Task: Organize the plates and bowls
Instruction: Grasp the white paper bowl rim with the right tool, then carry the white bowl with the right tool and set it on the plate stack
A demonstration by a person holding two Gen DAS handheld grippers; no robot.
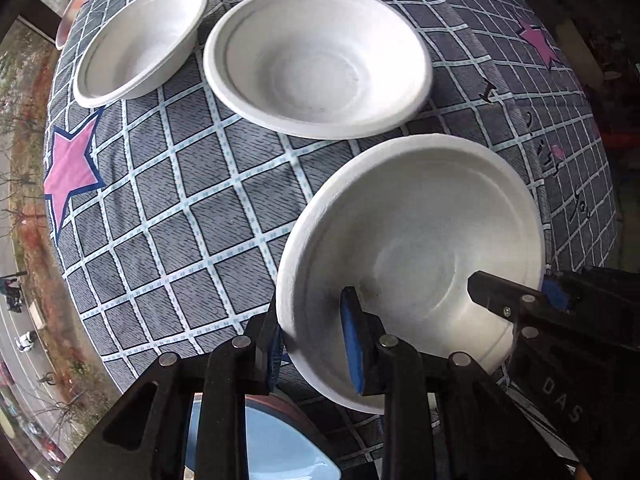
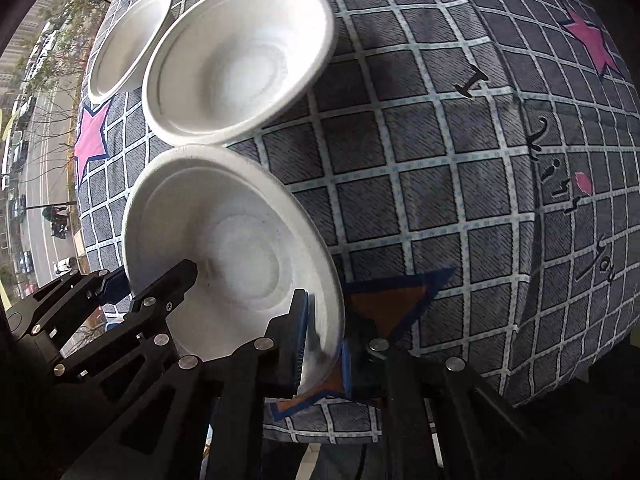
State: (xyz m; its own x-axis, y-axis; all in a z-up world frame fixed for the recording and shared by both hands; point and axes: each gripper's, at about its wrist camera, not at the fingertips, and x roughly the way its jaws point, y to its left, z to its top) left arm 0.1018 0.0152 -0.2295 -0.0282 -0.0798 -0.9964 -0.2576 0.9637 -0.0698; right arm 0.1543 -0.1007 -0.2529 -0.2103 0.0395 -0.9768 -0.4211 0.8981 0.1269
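Table [image 1: 224, 216] under grey checked star-print cloth [image 1: 192, 240]; two white bowls [image 1: 316, 56] [image 1: 140, 40] upper left.

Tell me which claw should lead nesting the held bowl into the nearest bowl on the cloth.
Left, probably. Both the left claw and right claw clamp the held bowl by its rim, but the nearest resting bowl lies toward the left claw's side in both views.

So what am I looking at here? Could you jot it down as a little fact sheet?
surface: checked cloth with stars
held item: near white bowl, gripped on opposite sides of its rim
left gripper: shut on the rim
right gripper: shut on the rim
other items: middle bowl, far bowl
stacked yet: no
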